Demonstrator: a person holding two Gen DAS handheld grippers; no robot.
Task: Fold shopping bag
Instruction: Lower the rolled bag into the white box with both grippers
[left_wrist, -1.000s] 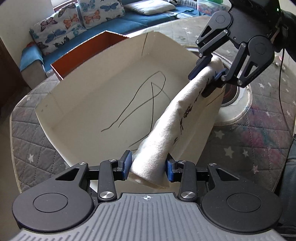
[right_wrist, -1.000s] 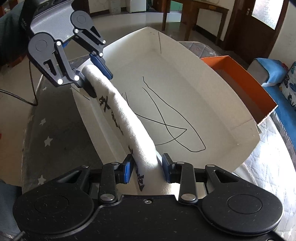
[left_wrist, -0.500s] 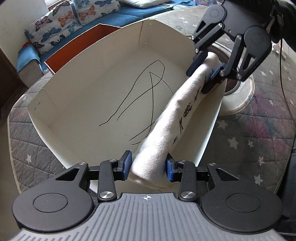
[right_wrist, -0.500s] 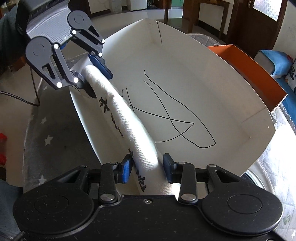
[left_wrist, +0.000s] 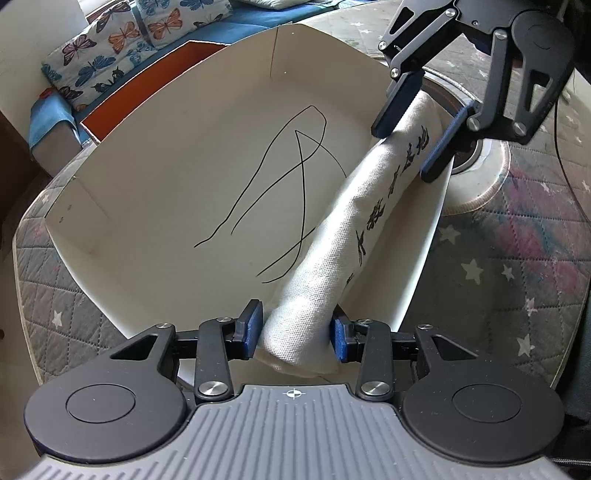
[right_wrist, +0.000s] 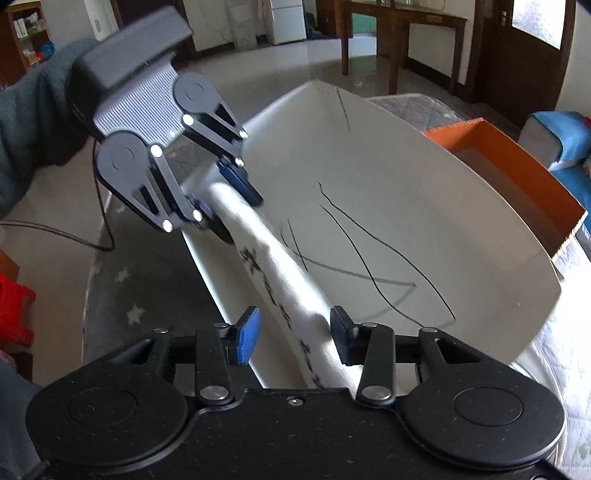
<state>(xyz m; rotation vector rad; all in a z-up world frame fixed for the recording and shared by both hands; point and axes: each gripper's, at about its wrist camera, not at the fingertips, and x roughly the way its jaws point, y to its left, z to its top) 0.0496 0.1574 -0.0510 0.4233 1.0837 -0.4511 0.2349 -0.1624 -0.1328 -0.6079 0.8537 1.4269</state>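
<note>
Bag (left_wrist: 343, 254): off-white coarse woven canvas, rolled into a long tube, black characters printed along it, lying stretched over the near edge of a shallow white cardboard tray (left_wrist: 155, 192) with black scribbles on its floor. Tray is sitting on a grey quilted star-print cover (left_wrist: 491, 258); an orange box (right_wrist: 517, 173) stands just beyond it.

Left gripper (left_wrist: 295, 328) is pointing steeply down, blue pads pressing on one end of the roll, narrow gap. Right gripper (right_wrist: 293, 334) is also angling down at the other end; its jaws have just been opening, the roll is sitting between them, a gap showing beside the left pad (right_wrist: 245, 334). That view is motion-blurred. A dark sleeve (right_wrist: 33, 122) is showing behind the left gripper.
</note>
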